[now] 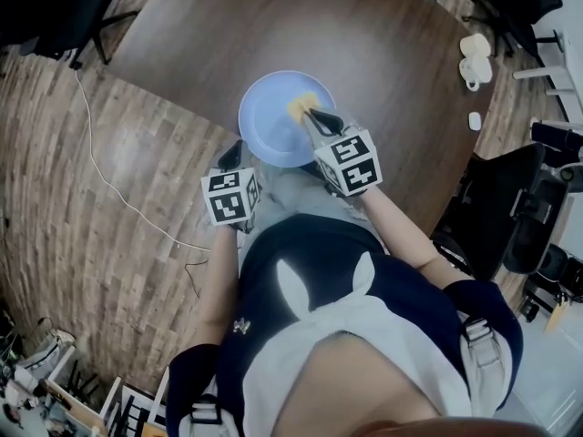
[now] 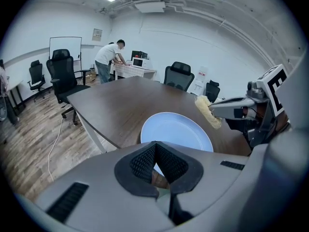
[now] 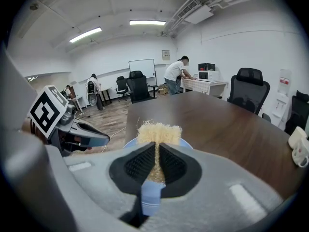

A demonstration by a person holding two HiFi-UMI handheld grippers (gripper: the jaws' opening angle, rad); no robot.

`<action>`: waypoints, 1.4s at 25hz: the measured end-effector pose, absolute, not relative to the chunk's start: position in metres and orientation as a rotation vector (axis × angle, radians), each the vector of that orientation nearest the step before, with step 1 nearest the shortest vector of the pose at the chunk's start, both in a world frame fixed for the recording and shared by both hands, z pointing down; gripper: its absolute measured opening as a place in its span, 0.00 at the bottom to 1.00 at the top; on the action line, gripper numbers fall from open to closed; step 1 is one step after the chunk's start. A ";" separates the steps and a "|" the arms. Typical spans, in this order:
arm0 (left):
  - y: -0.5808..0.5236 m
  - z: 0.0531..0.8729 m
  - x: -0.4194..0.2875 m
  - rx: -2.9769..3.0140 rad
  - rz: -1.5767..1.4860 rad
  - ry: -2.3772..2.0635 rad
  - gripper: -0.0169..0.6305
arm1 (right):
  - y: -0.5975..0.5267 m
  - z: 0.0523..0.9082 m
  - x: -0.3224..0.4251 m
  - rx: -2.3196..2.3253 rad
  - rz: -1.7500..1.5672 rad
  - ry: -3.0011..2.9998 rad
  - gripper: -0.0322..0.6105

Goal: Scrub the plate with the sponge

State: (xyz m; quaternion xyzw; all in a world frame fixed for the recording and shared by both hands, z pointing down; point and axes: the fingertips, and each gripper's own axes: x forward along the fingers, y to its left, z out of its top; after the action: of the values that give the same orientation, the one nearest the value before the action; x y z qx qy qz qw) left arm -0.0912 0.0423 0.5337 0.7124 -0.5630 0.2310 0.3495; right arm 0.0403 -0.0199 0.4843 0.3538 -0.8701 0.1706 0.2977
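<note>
The bench [image 1: 364, 53] is a broad dark-brown top with a wood grain, and its near edge runs at a slant above a floor [image 1: 109, 208] of wood planks. 1 round light-blue plate [image 1: 269, 121] lies on it, right at that near edge and toward the left. Well apart from the plate, by the bench's far right edge, 2 white mugs [image 1: 475, 59] stand touching. Just nearer than them lies 1 small white thing [image 1: 475, 120], too small to tell.
</note>
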 end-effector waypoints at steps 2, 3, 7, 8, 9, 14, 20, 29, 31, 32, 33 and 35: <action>0.035 0.539 -0.095 1.838 0.613 -1.455 0.03 | -0.027 0.490 0.039 0.939 0.470 -2.300 0.09; 0.032 0.542 -0.097 1.830 0.613 -1.452 0.03 | -0.031 0.493 0.038 0.940 0.477 -2.293 0.09; 0.022 0.553 -0.097 1.795 0.590 -1.420 0.03 | -0.045 0.507 0.034 0.945 0.497 -2.269 0.09; 0.019 0.556 -0.097 1.791 0.593 -1.412 0.03 | -0.049 0.510 0.033 0.946 0.499 -2.263 0.09; 0.017 0.559 -0.097 1.788 0.598 -1.405 0.03 | -0.053 0.513 0.032 0.948 0.500 -2.256 0.09; 0.005 0.572 -0.102 1.769 0.625 -1.375 0.03 | -0.070 0.525 0.024 0.949 0.511 -2.224 0.09; -0.005 0.585 -0.105 1.752 0.660 -1.349 0.03 | -0.083 0.541 0.022 0.940 0.536 -2.191 0.09; -0.014 0.604 -0.100 1.726 0.715 -1.322 0.03 | -0.101 0.572 0.024 0.903 0.562 -2.143 0.09; -0.016 0.606 -0.101 1.724 0.720 -1.318 0.03 | -0.104 0.578 0.023 0.901 0.570 -2.130 0.09; -0.017 0.606 -0.102 1.724 0.720 -1.316 0.03 | -0.105 0.580 0.022 0.900 0.574 -2.122 0.09; -0.017 0.606 -0.102 1.725 0.720 -1.312 0.03 | -0.106 0.582 0.022 0.900 0.577 -2.115 0.09; -0.018 0.606 -0.101 1.727 0.722 -1.304 0.03 | -0.108 0.587 0.022 0.901 0.583 -2.103 0.09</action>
State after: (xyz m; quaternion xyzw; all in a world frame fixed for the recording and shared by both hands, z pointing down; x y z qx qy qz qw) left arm -0.1010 -0.0177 0.6059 0.6880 -0.5195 0.2877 0.4173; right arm 0.0222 -0.1083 0.5873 0.3531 -0.8236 0.2285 0.3805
